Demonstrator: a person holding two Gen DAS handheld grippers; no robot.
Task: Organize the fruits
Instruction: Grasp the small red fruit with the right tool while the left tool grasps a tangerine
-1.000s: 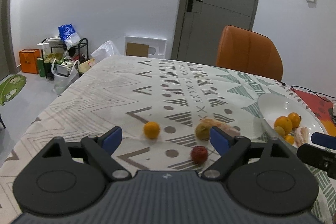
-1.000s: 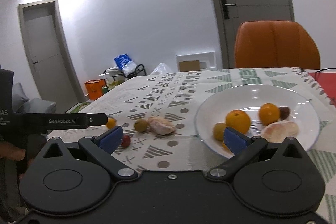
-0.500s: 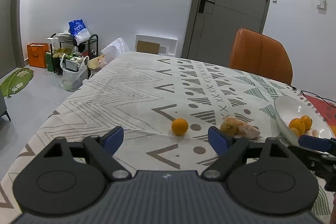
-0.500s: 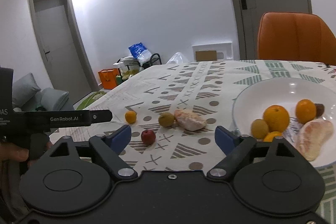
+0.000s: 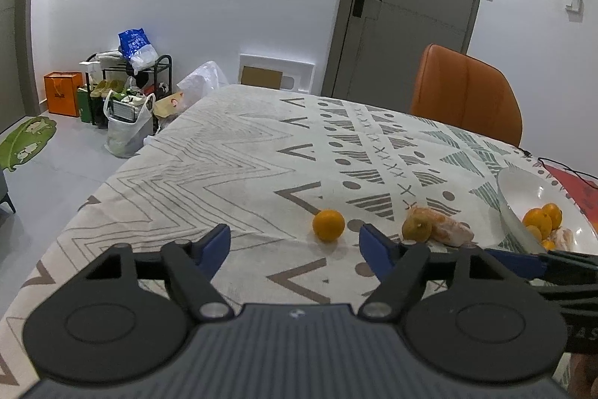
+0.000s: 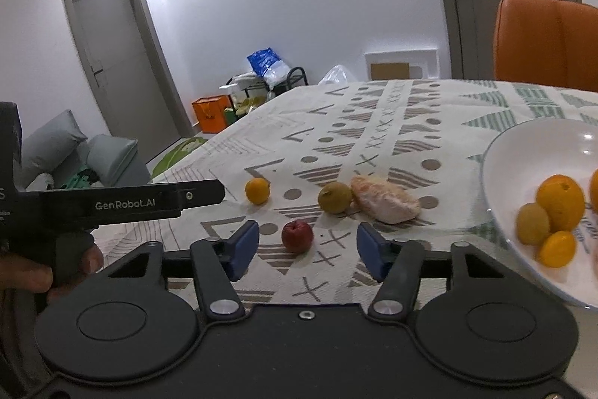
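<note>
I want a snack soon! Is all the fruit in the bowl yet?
Not yet. Several fruits already sit in the white bowl. Neither the left gripper nor the right gripper holds anything; both are open. Left on the tablecloth: small orange, green fruit, peeled citrus piece and red fruit, which lies nearest the right gripper.

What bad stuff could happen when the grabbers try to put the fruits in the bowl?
The little red fruit is round and sits loose on the tablecloth, so the right gripper, open around it, might nudge it and make it roll. The small orange could roll the same way. The white bowl already holds several fruits, so another one dropped in might bump them.
</note>
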